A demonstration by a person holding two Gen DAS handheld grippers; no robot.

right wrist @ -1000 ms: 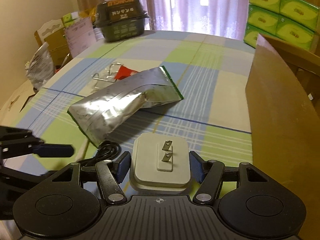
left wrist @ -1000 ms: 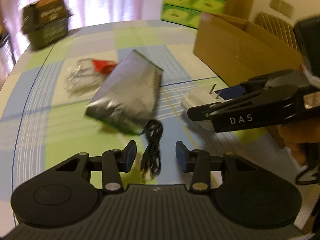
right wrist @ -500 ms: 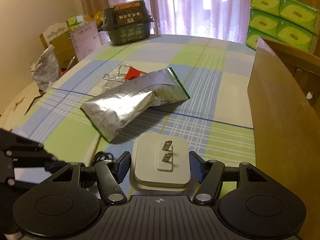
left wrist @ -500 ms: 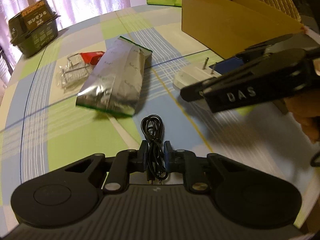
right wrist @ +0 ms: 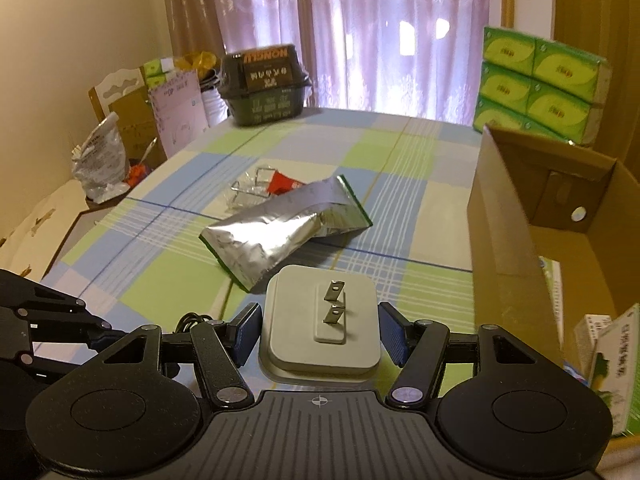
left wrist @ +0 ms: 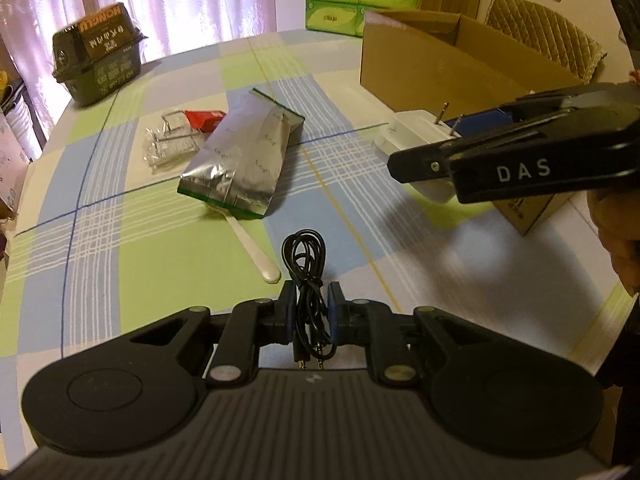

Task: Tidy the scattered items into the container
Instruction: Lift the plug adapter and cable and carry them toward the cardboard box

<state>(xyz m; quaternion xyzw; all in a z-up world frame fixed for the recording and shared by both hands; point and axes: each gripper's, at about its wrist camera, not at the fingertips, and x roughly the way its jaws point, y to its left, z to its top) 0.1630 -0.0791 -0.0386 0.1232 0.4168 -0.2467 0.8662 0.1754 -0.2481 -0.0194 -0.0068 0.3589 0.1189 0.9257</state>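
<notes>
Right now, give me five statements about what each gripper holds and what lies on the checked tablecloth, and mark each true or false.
1. The left gripper is shut on the coiled black cable. True.
2. The right gripper holds a red packet. False: it holds the white two-pin plug adapter.
3. The silver foil pouch is inside the brown cardboard box. False: it lies on the tablecloth.
4. A white plastic spoon pokes out from under the pouch. True.
5. The box is closed. False: it is open-topped.

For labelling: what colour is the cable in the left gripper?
Black cable; clearest in left wrist view.
</notes>
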